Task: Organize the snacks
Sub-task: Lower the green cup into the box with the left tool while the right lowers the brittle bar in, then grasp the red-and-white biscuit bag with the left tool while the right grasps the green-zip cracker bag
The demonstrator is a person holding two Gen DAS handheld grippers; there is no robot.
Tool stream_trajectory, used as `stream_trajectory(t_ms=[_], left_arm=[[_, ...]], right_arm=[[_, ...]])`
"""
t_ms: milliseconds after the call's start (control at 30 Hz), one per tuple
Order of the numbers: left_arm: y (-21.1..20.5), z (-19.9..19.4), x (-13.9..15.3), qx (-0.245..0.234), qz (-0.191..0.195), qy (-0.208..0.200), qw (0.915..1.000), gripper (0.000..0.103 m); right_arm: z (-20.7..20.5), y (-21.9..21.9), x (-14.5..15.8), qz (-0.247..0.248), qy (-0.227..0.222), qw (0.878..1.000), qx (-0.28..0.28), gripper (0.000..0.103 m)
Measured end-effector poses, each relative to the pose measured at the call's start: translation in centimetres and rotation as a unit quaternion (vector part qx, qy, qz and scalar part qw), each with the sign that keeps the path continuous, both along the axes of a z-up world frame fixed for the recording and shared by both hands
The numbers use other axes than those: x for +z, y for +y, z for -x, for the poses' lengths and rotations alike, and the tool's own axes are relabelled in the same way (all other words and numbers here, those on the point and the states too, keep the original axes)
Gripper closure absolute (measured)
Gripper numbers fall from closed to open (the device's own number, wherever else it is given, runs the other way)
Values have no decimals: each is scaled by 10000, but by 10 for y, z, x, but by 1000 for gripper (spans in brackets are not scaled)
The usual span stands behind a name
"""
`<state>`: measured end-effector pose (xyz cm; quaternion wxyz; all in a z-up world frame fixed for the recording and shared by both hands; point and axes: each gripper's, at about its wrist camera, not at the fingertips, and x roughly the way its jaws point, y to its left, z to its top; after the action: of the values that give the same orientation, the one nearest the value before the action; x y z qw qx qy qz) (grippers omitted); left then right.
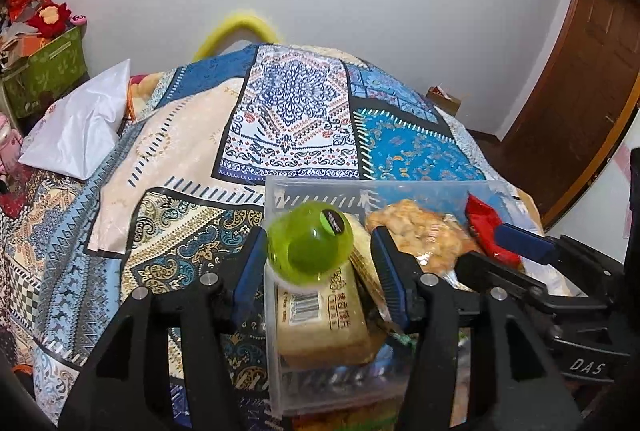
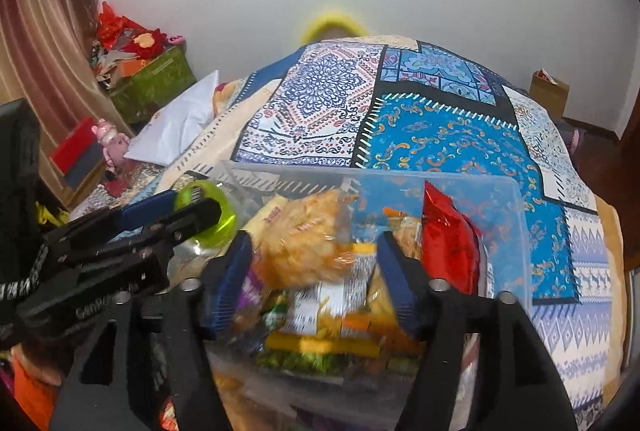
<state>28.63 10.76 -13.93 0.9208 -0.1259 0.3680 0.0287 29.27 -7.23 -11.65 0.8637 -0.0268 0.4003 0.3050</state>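
Note:
A clear plastic bin (image 1: 360,187) (image 2: 360,173) full of snack packets sits on the patterned quilt (image 1: 288,103). My left gripper (image 1: 319,231) is open over the bin's left end. A round green container (image 1: 310,241) (image 2: 212,211) hangs blurred between its blue pads, with a gap on both sides, above a beige cracker packet (image 1: 320,315). My right gripper (image 2: 314,235) is open over the bin's middle. A clear bag of orange crisps (image 2: 308,255) (image 1: 420,231) lies between its pads, which do not press on it. A red packet (image 2: 448,243) (image 1: 484,227) stands at the bin's right.
The quilt-covered bed stretches away behind the bin. A white bag (image 1: 80,127) lies at its left edge, beside a green storage box (image 1: 48,71) heaped with red items. A wooden door (image 1: 580,91) stands at the right, a cardboard box (image 2: 548,91) by the far wall.

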Motion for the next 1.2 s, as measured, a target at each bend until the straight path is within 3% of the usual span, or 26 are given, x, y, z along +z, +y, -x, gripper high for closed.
stream_trajectory(t_ms=[300,500,633,867,1200], left_arm=[[-5,43,13,-124,-181,-41,9998,44],[-15,74,2,-242,-429,111,9987,44],[-15,90,-14,-235,-379,300,9986,44],[-21,86,-44,-316,-287,691,9967,44],[-17,88,-57,-298,-300,771,9961,44]], right_arm=[[33,-25,4,-72,-25,10000,12,33],[53,-33,-9,-25,148,9999,48,33],[63,-37,-24,-45,373,9993,87,32],[64,-22,-46,30,740,9967,322,32],[70,4,-57,188,616,9958,655,34]])
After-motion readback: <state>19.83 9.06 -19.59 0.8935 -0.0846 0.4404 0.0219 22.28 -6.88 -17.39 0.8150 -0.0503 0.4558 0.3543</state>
